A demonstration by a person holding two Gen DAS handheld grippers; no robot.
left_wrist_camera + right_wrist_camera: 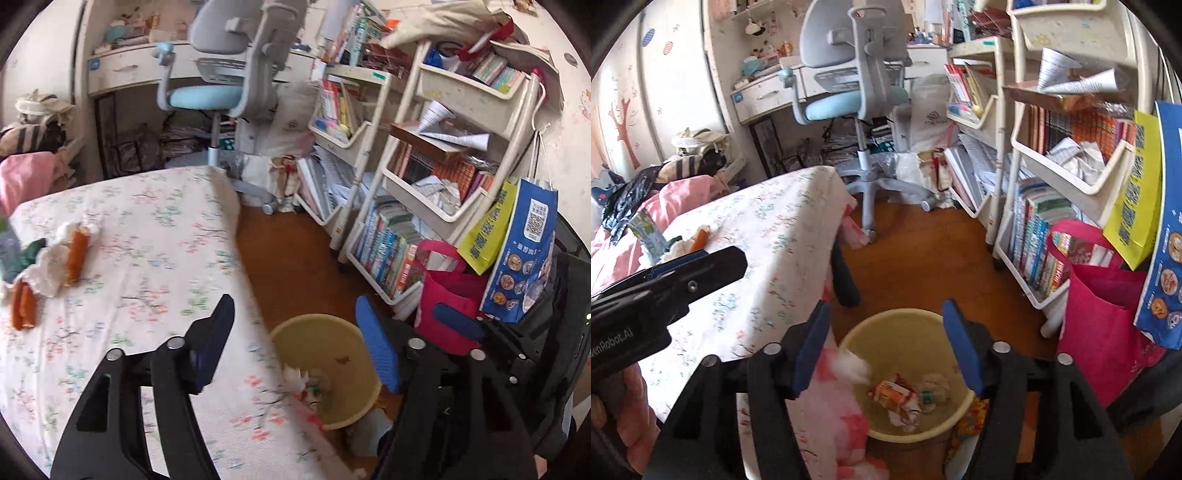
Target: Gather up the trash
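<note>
1. two grippers are in play, both with jaws spread and nothing between the pads.
2. far left, on the floral-sheeted bed [147,236], a clutch of litter lies near the left edge: orange wrappers [75,254] with white crumpled tissue [48,269] touching them, and a green scrap [31,251] just beside.
3. in the right wrist view a green-printed carton [646,230] stands tilted near the bed's left edge, beside the same litter.
4. the left gripper [295,343] hangs over the bed's right edge, its left finger above the sheet and its blue-padded right finger above the bin's rim; it is released and holds nothing.
5. in the right wrist view the left gripper [713,264] shows side-on at the left, over the sheet, with a hand [624,410] on its handle below.
6. the yellow waste bin [908,321] stands on the wooden floor, touching the hanging sheet at the bed's right edge.
7. inside the bin lie an orange-and-white wrapper [894,397], crumpled white paper [934,382] and a white tissue [853,363] near the left wall.
8. the right gripper [886,350] hangs above the bin's mouth, jaws apart, empty.
9. right of the bin, a pink bag [1104,317] sits on the floor against the book shelves [1067,177].
10. a blue paper bag [524,254] and a yellow one [487,229] hang on the shelf's right end.
</note>
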